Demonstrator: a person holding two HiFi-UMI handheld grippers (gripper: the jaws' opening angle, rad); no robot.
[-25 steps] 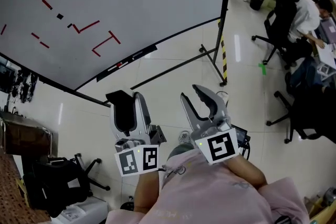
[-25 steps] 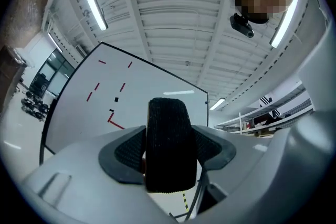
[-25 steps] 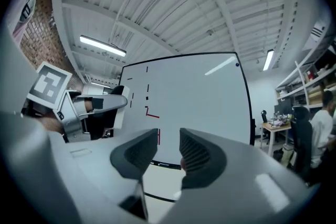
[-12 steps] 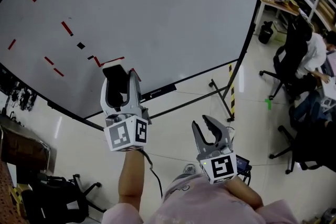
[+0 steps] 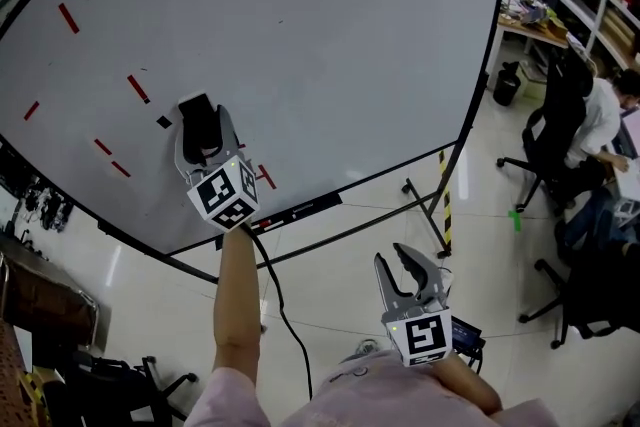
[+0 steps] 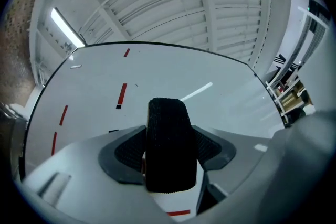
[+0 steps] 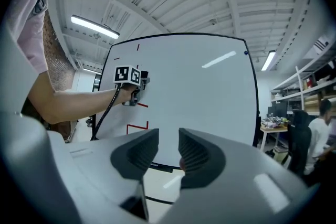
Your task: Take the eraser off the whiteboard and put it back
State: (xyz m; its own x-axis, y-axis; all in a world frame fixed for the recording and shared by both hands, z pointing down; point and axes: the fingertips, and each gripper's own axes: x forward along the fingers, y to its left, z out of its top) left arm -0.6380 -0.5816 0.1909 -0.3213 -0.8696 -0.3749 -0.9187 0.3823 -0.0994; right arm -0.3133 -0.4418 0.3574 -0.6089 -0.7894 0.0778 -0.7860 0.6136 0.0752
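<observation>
The whiteboard [image 5: 330, 45] carries red marks [image 5: 138, 88] and a small black square [image 5: 164, 122]. My left gripper [image 5: 204, 123] is held out at arm's length in front of its lower left part, shut on the black eraser [image 5: 197, 115]. In the left gripper view the eraser [image 6: 168, 165] stands upright between the pads of that gripper [image 6: 168, 139], facing the board. Whether it touches the board I cannot tell. My right gripper [image 5: 397, 260] hangs low near the body. Its jaws have just been closing a little, but they are still open and hold nothing [image 7: 168, 149].
The board's stand has a yellow-and-black striped leg [image 5: 443, 205] on the tiled floor. A person [image 5: 610, 115] sits at a desk on the right among office chairs [image 5: 545, 155]. A black cable [image 5: 285, 325] trails from my left gripper. Dark equipment sits at lower left [image 5: 40, 215].
My left gripper has risen from beside the body, up and to the left, to the board, with the eraser still in it. My right gripper has sunk lower in the view.
</observation>
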